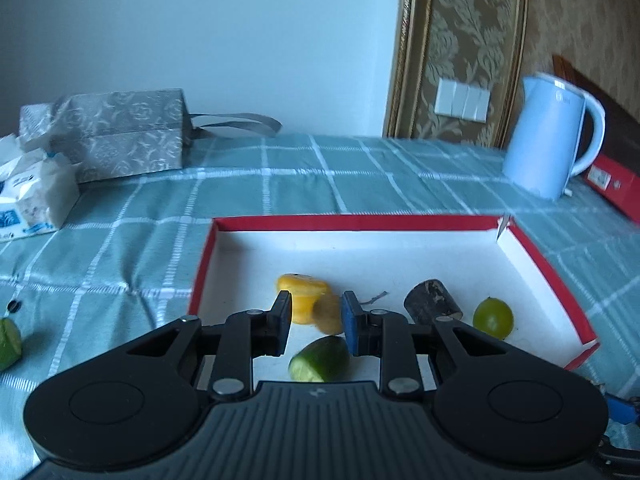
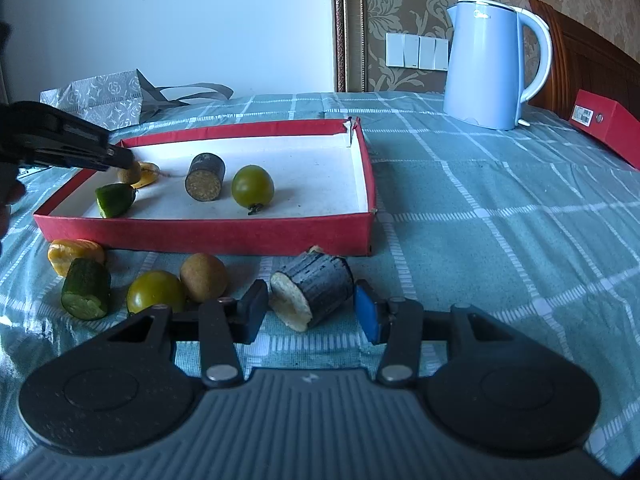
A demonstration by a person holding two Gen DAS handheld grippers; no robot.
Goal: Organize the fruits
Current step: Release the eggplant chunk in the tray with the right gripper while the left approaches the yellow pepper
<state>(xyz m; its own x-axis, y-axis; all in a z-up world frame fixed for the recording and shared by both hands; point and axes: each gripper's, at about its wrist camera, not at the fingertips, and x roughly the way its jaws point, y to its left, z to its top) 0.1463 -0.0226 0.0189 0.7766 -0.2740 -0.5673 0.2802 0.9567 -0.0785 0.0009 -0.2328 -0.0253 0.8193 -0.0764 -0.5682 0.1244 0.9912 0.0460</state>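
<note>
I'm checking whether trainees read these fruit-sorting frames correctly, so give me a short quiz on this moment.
1. Count: in the right wrist view, how many fruit pieces lie on the cloth in front of the red tray?
2. True or false: the right gripper is clamped tight on the dark cut piece.
3. Pick one: what sits between the fingers of the left gripper? A) a kiwi B) a green tomato C) a kettle

Key: 1) five. 2) False: its jaws stand on either side of the piece, with gaps. 3) A.
</note>
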